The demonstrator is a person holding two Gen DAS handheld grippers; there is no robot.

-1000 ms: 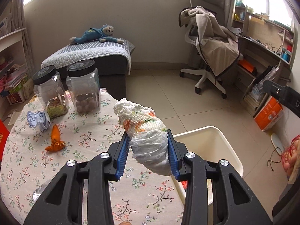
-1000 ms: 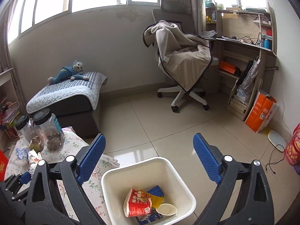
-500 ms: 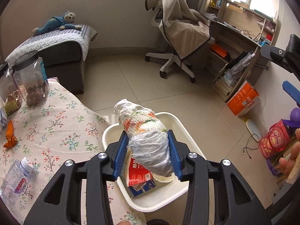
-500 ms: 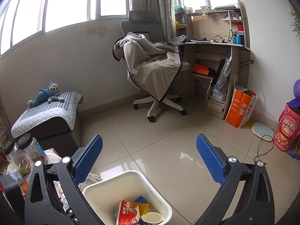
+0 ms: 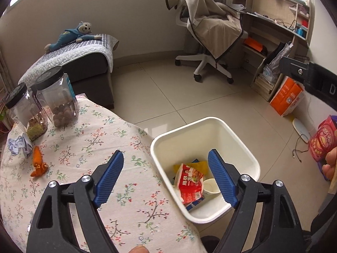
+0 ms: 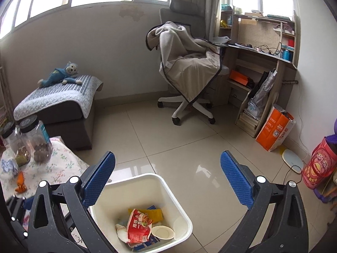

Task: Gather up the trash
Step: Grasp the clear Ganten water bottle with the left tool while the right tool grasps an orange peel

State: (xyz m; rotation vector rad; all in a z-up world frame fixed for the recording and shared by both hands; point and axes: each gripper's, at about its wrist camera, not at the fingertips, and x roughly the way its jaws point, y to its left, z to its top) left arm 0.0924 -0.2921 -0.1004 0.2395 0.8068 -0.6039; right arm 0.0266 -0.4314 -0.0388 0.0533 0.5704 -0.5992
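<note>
My left gripper (image 5: 165, 155) hangs over the table's edge and the white bin (image 5: 210, 120). Its jaws are opening, with nothing between the blue pads. On the bin's floor lie a red snack packet (image 5: 189, 182), a paper cup (image 5: 211, 186) and yellow and blue wrappers. In the right wrist view a white bundle (image 6: 122, 233) lies beside the red packet (image 6: 138, 227) in the bin (image 6: 137, 178). My right gripper (image 6: 168, 156) is open and empty, above the bin's far side. A crumpled blue-white paper (image 5: 19, 147) and an orange scrap (image 5: 38, 165) lie on the table.
The floral tablecloth (image 5: 84, 147) covers the table left of the bin. Two black-lidded jars (image 5: 56, 101) stand at its far edge. A draped office chair (image 5: 210, 42), a desk (image 5: 273, 31) and an orange bag (image 5: 287, 97) stand across the tiled floor. Beyond the table is a bed (image 5: 69, 57).
The left gripper swung from over the table to over the bin and opened. The white bundle it held has left the jaws. The right gripper stays open.
</note>
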